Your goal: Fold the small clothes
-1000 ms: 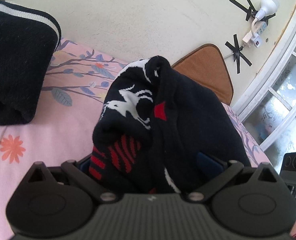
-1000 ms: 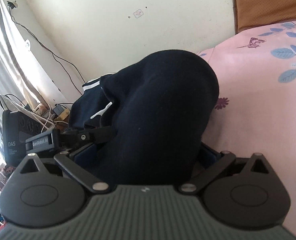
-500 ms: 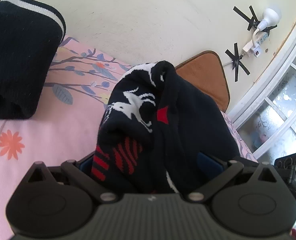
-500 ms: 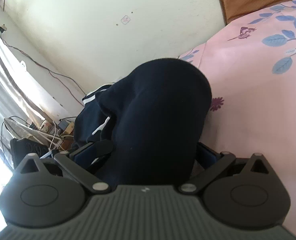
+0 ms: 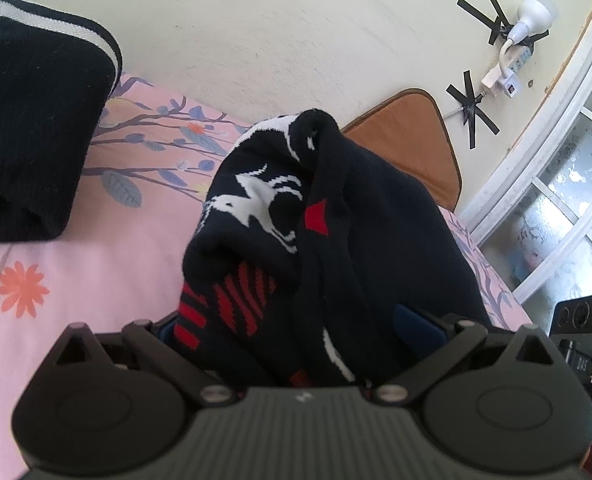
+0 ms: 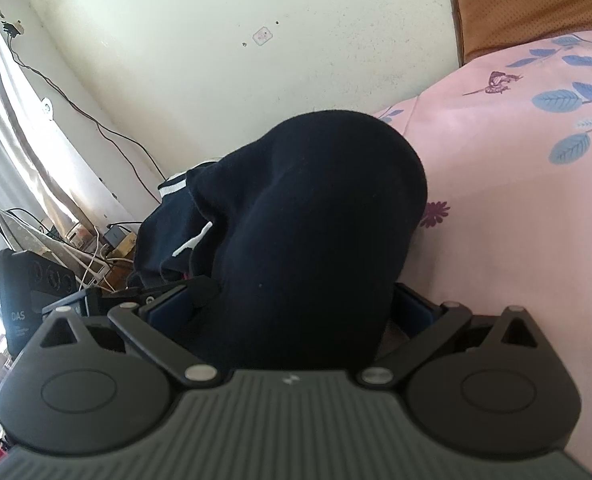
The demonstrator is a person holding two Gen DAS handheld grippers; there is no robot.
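Observation:
A dark navy knit garment with white and red patterns (image 5: 296, 216) is bunched between the fingers of my left gripper (image 5: 296, 320), which is shut on it above the pink floral bed sheet (image 5: 76, 264). In the right wrist view the same garment's plain navy part (image 6: 320, 220) fills the space between the fingers of my right gripper (image 6: 292, 304), shut on it. The fingertips of both grippers are hidden by cloth. A navy piece with a white stripe (image 5: 36, 120) hangs at the upper left of the left wrist view.
A brown cushion (image 5: 412, 128) leans on the cream wall. A lamp and power strip (image 5: 512, 56) are taped to the wall by the window. A black speaker (image 6: 28, 292) and cables sit beside the bed's edge.
Both grippers have shifted slightly with the garment still held; the striped navy piece has moved a little in the left wrist view. The grips are unchanged.

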